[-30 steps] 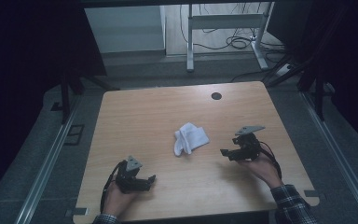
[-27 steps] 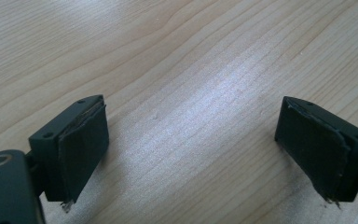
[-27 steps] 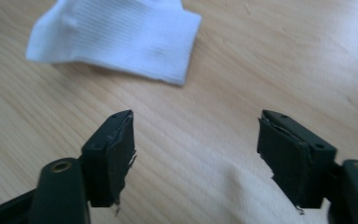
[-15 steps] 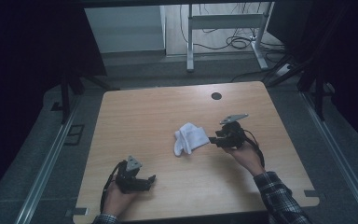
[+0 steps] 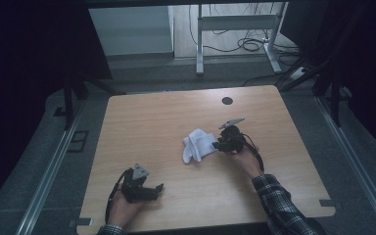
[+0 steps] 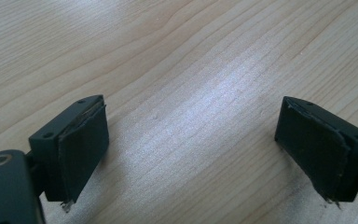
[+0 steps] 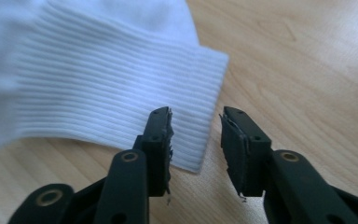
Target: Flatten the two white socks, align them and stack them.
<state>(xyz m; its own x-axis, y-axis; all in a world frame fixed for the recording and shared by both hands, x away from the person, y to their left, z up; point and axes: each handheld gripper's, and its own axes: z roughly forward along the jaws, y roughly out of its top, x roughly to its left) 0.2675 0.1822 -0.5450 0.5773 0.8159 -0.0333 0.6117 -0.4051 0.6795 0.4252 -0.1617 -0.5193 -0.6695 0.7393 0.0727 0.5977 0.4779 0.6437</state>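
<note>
Left tool point(image 5: 157, 187): held in the person's left hand near the front left corner of the desk point(image 5: 152, 117), resting low over bare wood. Jaws spread wide, nothing between them; the left gripper view shows plain wood grain in the gap.

Sock point(image 5: 198, 145): white, ribbed at the cuff, lying crumpled near the middle of the desk, slightly toward the right. Cuff end points to the right tool.

Right tool point(image 5: 218, 145): held in the right hand point(image 5: 242, 154), checked sleeve behind, at the sock's right edge. Jaws have just been closing and stand partly apart. In the right gripper view the cuff's corner point(image 7: 186, 135) lies under the gap; the pads appear not to press it yet.

Round dark hole point(image 5: 227, 101): near the far edge, right of centre.
</note>
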